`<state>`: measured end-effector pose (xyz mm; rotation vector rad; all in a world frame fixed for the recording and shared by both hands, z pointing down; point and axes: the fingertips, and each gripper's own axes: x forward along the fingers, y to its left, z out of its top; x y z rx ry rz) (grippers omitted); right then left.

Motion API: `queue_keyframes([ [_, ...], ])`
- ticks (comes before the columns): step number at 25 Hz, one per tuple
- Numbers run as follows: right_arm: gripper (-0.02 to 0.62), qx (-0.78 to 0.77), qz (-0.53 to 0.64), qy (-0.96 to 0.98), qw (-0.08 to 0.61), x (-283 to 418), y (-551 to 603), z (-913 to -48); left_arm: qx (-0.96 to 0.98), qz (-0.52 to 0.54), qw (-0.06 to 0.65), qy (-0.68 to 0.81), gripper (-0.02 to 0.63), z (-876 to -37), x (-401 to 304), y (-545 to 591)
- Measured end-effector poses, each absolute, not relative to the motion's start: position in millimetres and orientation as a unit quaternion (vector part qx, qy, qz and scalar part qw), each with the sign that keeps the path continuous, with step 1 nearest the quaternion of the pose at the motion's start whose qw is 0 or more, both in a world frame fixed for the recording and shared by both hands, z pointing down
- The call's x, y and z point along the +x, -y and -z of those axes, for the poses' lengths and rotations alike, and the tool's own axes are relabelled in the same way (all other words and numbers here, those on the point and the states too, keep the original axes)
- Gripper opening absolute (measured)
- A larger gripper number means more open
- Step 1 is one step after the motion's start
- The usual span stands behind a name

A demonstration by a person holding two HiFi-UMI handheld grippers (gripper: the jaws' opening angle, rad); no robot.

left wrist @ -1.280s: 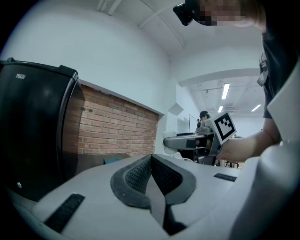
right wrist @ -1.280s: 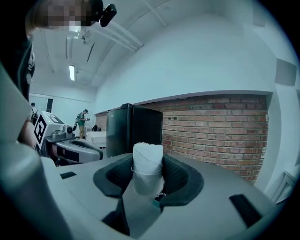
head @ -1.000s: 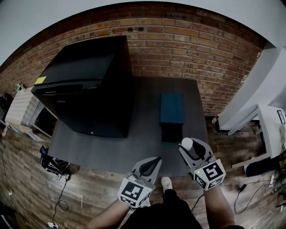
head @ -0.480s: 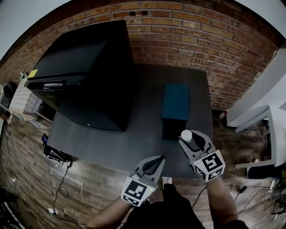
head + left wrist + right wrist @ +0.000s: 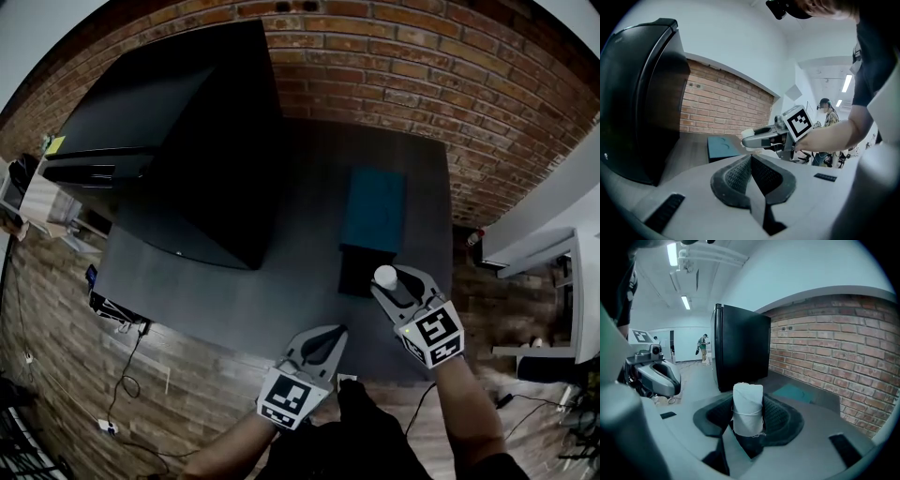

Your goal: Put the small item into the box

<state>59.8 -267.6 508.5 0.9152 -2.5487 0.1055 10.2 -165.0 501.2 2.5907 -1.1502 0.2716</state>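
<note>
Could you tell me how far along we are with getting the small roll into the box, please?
Done: the white roll is picked up, clamped upright in the right tool. In hand: that tool hangs at the near end of the teal box on the table. Left: lower the roll into the box and let go. The left tool is shut and empty.

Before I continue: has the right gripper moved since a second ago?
Yes. The right gripper, shut on the white roll, has moved toward the teal box: the roll now overlaps the box's near end; earlier it sat short of it.
</note>
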Motion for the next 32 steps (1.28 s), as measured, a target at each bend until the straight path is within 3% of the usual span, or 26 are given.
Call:
queue_keyframes([
  [32, 0.195, 0.166, -0.003, 0.877, 0.450, 37.7, 300.5, -658.2, 0.894, -0.144, 0.167, 0.391, 0.032, -560.6, 25.4, 194.1],
])
